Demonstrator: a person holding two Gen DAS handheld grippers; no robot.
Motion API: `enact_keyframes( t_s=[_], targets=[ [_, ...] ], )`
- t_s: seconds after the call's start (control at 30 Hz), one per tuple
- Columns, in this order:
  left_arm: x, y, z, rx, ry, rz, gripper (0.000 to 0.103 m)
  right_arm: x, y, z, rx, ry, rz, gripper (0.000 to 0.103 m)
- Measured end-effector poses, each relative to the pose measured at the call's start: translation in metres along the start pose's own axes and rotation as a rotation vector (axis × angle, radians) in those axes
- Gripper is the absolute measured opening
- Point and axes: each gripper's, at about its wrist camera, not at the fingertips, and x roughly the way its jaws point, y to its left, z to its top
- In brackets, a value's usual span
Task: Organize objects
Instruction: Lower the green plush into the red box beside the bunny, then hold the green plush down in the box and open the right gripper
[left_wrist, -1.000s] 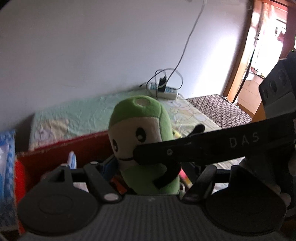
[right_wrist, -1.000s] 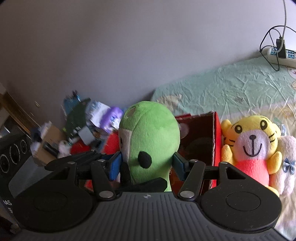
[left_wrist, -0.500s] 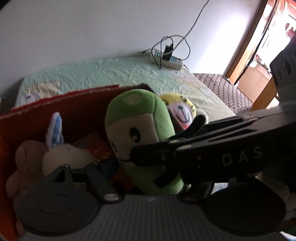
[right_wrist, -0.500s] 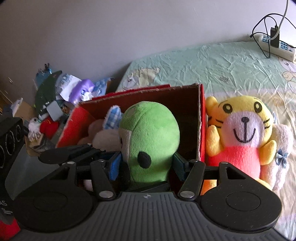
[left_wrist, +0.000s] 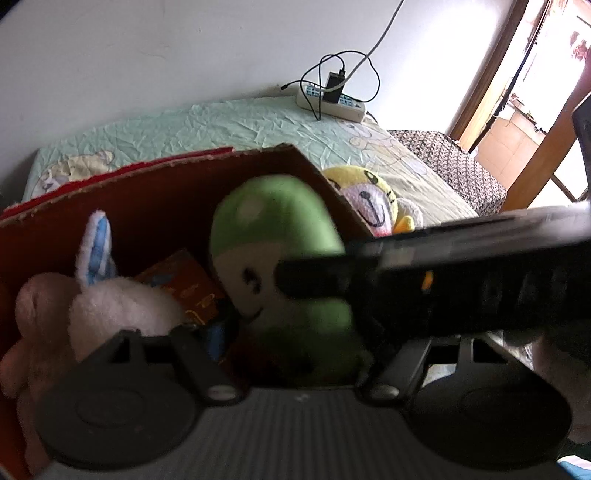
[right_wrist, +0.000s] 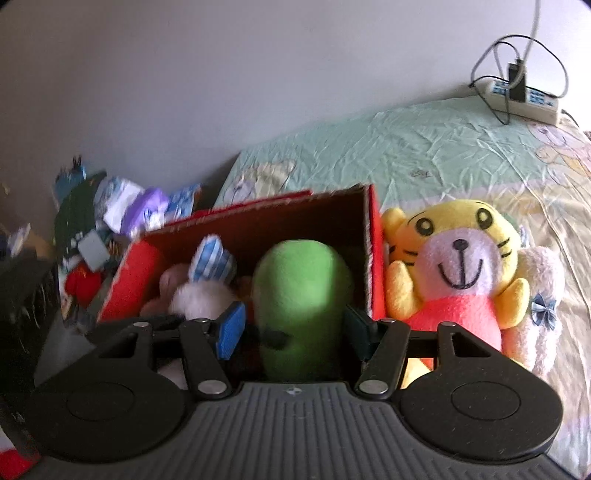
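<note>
A green plush toy (right_wrist: 301, 299) with a white face (left_wrist: 280, 258) sits low inside a red cardboard box (right_wrist: 266, 218), which also shows in the left wrist view (left_wrist: 155, 192). My right gripper (right_wrist: 291, 328) has its blue pads spread on either side of the plush, with a gap on the left. My left gripper (left_wrist: 295, 343) is around the same plush; its right finger is hidden behind the right gripper's black body (left_wrist: 461, 273). A white rabbit plush (left_wrist: 118, 306) and a pink plush (left_wrist: 33, 325) lie in the box.
A yellow tiger plush (right_wrist: 458, 273) in a red top and a white plush (right_wrist: 539, 306) lie on the bed just right of the box. A power strip (right_wrist: 517, 99) with cables sits at the wall. Clutter (right_wrist: 110, 218) is piled left of the bed.
Both grippers have lowered the green plush down into the red box. The right gripper's pads have spread apart from the plush.
</note>
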Motion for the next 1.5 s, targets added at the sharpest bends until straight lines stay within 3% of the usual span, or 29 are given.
enact_keyframes(
  t_s=[0.13, 0.2, 0.37, 0.53, 0.73, 0.93, 1.2, 1.5],
  targets=[
    [0.002, -0.003, -0.001, 0.009, 0.009, -0.006, 0.074, -0.007, -0.005, 0.002, 0.039, -0.042, 0.006, 0.058],
    [0.005, -0.005, 0.0, 0.012, 0.013, -0.005, 0.075, -0.009, -0.003, 0.002, 0.035, -0.062, 0.005, 0.043],
    [0.005, -0.01, 0.001, 0.005, 0.011, -0.047, 0.075, -0.012, -0.003, 0.001, 0.037, -0.084, 0.023, 0.03],
    [0.009, -0.021, -0.003, 0.056, 0.004, -0.014, 0.079, -0.009, 0.0, -0.001, 0.015, -0.082, 0.043, 0.029],
    [0.008, -0.009, -0.005, 0.016, 0.01, -0.029, 0.079, -0.002, -0.002, -0.003, 0.021, -0.077, 0.059, 0.029],
    [-0.002, -0.001, -0.006, -0.009, -0.009, -0.013, 0.079, -0.002, 0.002, -0.005, -0.038, -0.092, -0.033, 0.028],
    [-0.006, 0.018, -0.007, -0.076, 0.013, 0.045, 0.078, -0.001, -0.01, -0.011, -0.019, -0.103, -0.044, 0.028],
    [-0.005, 0.016, -0.007, -0.07, 0.021, 0.082, 0.083, -0.002, -0.012, -0.016, -0.04, -0.133, -0.039, 0.026]
  ],
)
